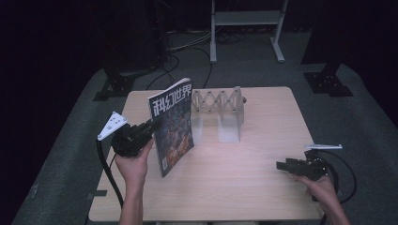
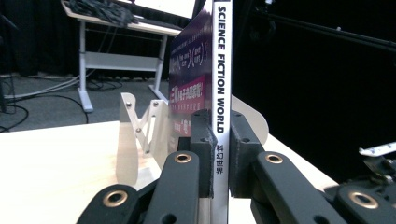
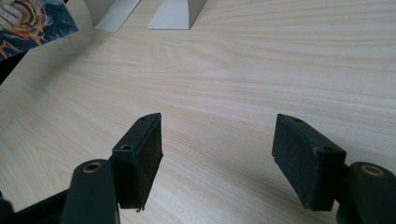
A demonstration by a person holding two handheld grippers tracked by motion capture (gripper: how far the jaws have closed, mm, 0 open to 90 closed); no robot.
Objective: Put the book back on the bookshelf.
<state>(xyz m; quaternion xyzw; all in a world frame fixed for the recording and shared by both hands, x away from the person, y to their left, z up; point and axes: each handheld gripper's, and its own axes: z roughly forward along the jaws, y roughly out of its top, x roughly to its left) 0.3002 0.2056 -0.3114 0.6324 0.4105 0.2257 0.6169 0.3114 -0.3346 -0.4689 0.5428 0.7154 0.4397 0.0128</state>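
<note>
A magazine (image 1: 171, 124) with a dark, colourful cover stands upright on the wooden table (image 1: 244, 187), left of centre. My left gripper (image 1: 151, 125) is shut on its white spine (image 2: 221, 70), which reads "SCIENCE FICTION WORLD" and runs up between the two black pads (image 2: 243, 149). Over at the table's right front, my right gripper (image 1: 281, 165) lies low and points left. Its jaws stand open over bare wood (image 3: 217, 154) with nothing between them. A corner of the magazine's cover (image 3: 28, 18) appears at the top left of the right gripper view.
A pale wooden expanding rack (image 1: 218, 101) stands at the back of the table just behind the magazine, its panels (image 2: 135, 135) close beyond the left gripper. A white desk frame (image 1: 244, 28) and cables lie on the floor behind.
</note>
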